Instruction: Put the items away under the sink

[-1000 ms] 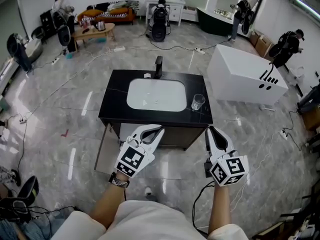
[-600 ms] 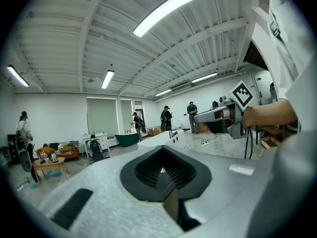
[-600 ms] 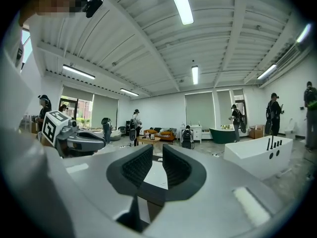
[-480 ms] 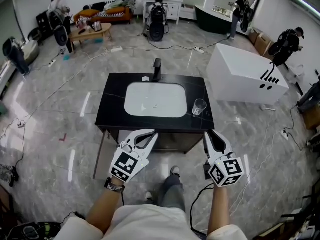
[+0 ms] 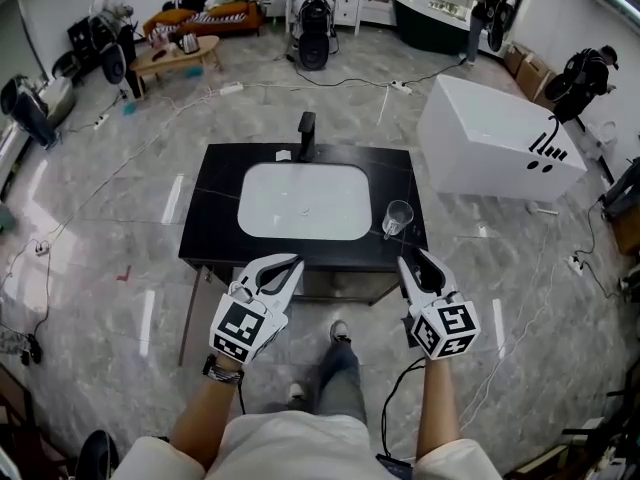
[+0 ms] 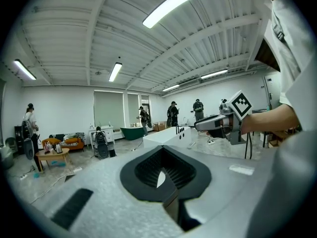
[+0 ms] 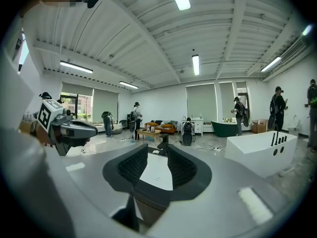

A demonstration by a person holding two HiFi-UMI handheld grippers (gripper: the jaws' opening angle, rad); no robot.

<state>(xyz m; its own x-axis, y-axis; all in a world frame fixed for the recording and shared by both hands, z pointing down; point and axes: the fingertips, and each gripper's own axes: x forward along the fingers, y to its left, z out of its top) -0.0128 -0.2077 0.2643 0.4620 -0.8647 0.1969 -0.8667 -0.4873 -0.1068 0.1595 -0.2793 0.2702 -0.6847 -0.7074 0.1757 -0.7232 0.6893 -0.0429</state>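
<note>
My left gripper [image 5: 287, 264] hovers at the surface's [image 5: 210, 218] front edge, fingers pressed together, empty. The glass [image 5: 397, 216] stands right of the sink [image 5: 250, 183]. Just before it, my right gripper [image 5: 413, 264] has been spreading its fingers, nothing between them, likely readying to take it.

Black countertop [image 5: 215, 213] with a white basin [image 5: 303, 201] at its centre, a faucet [image 5: 306, 133] at the back edge, a clear glass [image 5: 397, 217] near the right edge.
</note>
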